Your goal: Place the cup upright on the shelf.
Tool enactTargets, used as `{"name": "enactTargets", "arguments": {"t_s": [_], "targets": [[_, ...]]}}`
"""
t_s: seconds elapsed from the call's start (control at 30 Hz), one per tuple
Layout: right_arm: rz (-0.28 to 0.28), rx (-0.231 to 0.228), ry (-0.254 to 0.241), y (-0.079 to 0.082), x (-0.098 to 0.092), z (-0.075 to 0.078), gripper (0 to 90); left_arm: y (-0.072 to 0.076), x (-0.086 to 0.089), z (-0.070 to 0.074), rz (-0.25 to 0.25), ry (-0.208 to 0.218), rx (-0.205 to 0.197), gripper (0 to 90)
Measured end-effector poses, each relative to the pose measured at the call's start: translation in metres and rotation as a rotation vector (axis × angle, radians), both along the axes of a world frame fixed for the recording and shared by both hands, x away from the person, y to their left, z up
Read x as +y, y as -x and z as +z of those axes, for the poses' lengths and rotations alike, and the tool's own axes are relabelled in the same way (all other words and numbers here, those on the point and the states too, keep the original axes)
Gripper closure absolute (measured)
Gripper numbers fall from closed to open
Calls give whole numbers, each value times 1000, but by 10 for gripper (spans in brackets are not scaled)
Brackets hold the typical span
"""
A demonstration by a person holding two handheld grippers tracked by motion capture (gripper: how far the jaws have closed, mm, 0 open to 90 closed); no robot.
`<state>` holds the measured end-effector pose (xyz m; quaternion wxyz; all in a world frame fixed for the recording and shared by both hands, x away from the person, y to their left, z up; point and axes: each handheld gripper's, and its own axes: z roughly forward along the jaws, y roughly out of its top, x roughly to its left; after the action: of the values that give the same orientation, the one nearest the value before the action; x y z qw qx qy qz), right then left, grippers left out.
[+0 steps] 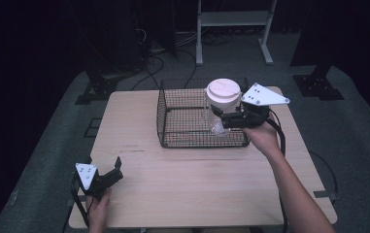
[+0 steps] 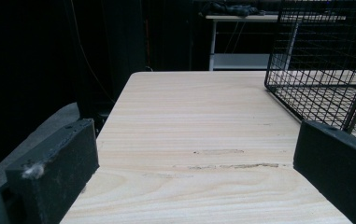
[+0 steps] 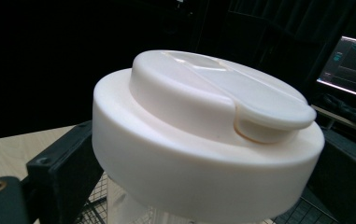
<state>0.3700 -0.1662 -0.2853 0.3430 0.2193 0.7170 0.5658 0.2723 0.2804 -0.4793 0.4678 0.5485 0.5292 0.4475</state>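
A clear jar (image 1: 215, 114) with a broad white lid (image 1: 223, 91) is held upright at the right end of a black wire basket (image 1: 173, 121), which sits toward the far side of a pale wooden table (image 1: 192, 184). The right claw (image 1: 219, 119) grips the jar's body below the lid, one jaw on each side. In the right gripper view the lid (image 3: 203, 135) looms between both jaws. Whether the jar's base rests on the basket floor or hangs above it cannot be told. The step in hand appears to be moving the jar at the basket, either setting it in or lifting it out. The next move calls for keeping it upright and clear of the wire wall. The left claw (image 1: 113, 171) rests low over the near left of the table, jaws wide apart and empty.
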Motion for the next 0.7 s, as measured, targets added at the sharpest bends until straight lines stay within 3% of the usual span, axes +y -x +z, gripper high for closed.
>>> {"name": "enactTargets", "arguments": {"t_s": [0.7], "targets": [[-73, -5, 29, -44, 20, 4, 47, 0, 0, 0, -3, 0, -2, 0]]}}
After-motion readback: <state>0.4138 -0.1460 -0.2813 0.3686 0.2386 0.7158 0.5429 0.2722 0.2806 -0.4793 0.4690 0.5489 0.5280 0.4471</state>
